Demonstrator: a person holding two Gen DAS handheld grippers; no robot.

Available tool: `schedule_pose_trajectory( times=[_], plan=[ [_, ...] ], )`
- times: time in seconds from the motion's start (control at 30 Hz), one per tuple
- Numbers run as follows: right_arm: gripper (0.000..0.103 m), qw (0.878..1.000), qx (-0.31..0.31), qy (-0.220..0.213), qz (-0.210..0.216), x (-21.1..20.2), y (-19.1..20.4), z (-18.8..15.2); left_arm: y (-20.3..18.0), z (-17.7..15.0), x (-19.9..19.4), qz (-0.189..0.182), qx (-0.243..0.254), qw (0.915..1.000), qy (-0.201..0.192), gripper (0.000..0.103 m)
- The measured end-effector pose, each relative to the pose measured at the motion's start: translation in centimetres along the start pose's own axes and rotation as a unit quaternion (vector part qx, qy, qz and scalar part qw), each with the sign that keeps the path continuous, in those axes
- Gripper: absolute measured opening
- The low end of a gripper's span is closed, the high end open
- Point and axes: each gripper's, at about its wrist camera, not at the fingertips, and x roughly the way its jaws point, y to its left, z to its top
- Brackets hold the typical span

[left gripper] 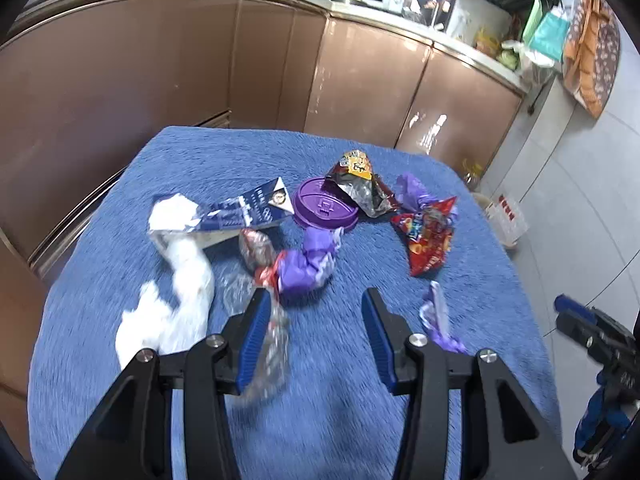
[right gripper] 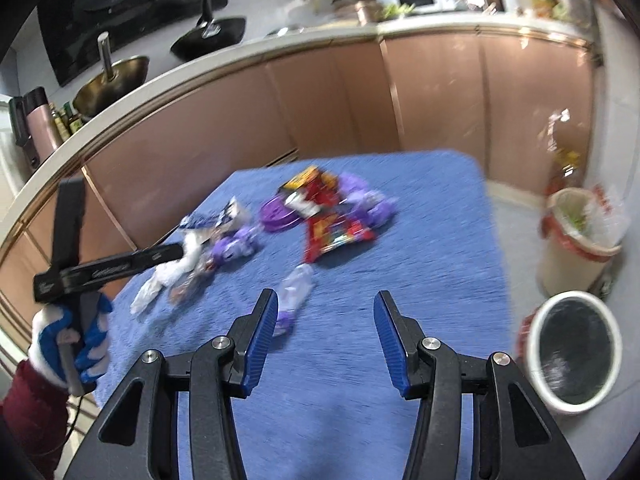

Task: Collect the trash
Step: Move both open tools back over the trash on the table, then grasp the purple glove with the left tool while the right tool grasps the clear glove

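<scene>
Trash lies on a blue cloth-covered table (left gripper: 340, 400): white crumpled paper (left gripper: 188, 280), a blue-and-white carton piece (left gripper: 248, 208), a purple cup lid (left gripper: 324, 206), a crumpled purple wrapper (left gripper: 308, 264), a red snack bag (left gripper: 430, 236), a foil bag (left gripper: 360, 188), a clear plastic wrapper (left gripper: 268, 352) and a small purple wrapper (left gripper: 438, 320). My left gripper (left gripper: 316, 304) is open, above the table; its left finger lies over the clear wrapper. My right gripper (right gripper: 326, 304) is open and empty above the near table; the small purple wrapper (right gripper: 294, 296) lies by its left finger.
A white bin with a dark liner (right gripper: 572, 352) stands on the floor right of the table, and a lined bin (right gripper: 580, 236) behind it. Brown kitchen cabinets (left gripper: 360, 80) stand behind the table. The left gripper also shows in the right wrist view (right gripper: 120, 264).
</scene>
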Motion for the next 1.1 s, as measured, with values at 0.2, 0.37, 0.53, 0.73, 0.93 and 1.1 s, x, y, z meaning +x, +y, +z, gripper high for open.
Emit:
schedule_pose_trajectory(
  times=[0.2,0.37,0.53,0.73,0.93,1.1],
  plan=[
    [0.053,0.998,0.011,0.048,0.042,5.5,1.2,0.1,-0.3,1.9,4.3,0.022,0.038,0.9985,0.033,0.054],
    [0.058,0.996,0.017,0.069,0.05,8.5,1.6,0.2,1.4,2.8,7.1,0.024,0.009,0.9981,0.056,0.055],
    [0.058,0.994,0.015,0.089,0.055,11.0,1.9,0.0,1.7,2.7,8.2,-0.001,0.001,0.9981,0.062,0.055],
    [0.058,0.993,0.013,0.099,0.063,12.3,2.1,-0.4,1.2,2.1,7.3,-0.044,0.004,0.9976,0.053,0.055],
    [0.058,0.993,0.008,0.096,0.066,12.4,2.3,-0.4,0.2,1.1,6.3,-0.075,0.02,0.9956,0.053,0.055],
    [0.058,0.993,0.009,0.095,0.069,12.2,2.1,-0.5,0.3,0.0,5.8,-0.093,0.024,0.9936,0.06,0.055]
  ],
)
